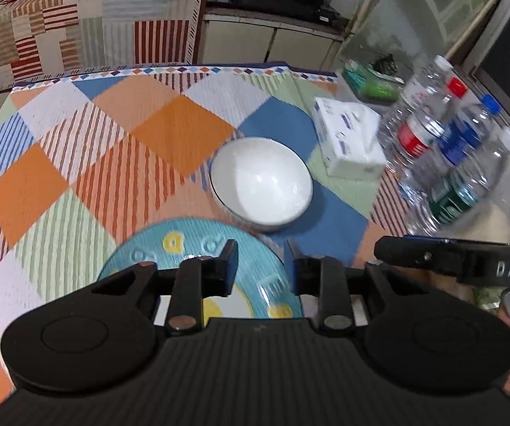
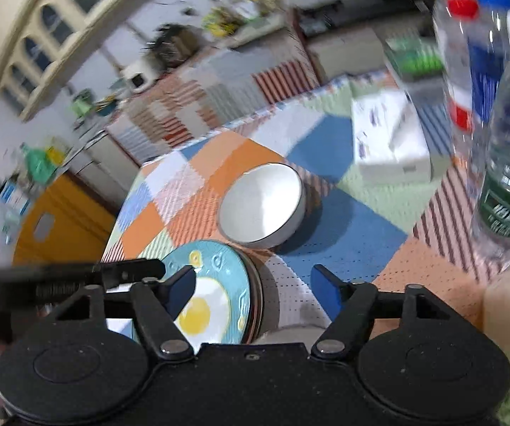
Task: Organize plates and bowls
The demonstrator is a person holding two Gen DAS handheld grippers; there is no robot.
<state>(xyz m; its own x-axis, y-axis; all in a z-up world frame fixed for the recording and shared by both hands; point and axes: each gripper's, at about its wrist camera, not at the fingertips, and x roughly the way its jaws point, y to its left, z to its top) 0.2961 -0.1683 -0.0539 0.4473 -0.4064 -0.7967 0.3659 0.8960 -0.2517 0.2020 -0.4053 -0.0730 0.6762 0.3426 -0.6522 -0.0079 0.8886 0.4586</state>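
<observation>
The left hand-held gripper (image 1: pixel 260 266) is seen with its jaws a little apart, poised over the near edge of the turquoise plate (image 1: pixel 198 248); nothing is gripped between them, though contact with the plate cannot be ruled out. The right hand-held gripper (image 2: pixel 255 284) is held with its jaws wide apart and empty, just to the right of that plate, and its view is smeared by motion blur.

The turquoise plate, painted with a fried egg, appears to top a small stack of plates (image 2: pixel 253 305) on the checked cloth of the worktop (image 1: pixel 60 177). Just beyond it the white bowl (image 1: pixel 261 183) stands upright and apart from it.

Several risks are judged from here. The two grippers are crowded close beside the plate, so a collision could be caused by either one swinging across. The stack could be nudged or tipped by a jaw catching its rim. Beyond and to the right of the plate, the tissue box (image 1: pixel 349 142) and the water bottles (image 1: pixel 443 149) stand near enough to be knocked over by a hurried sweep.
</observation>
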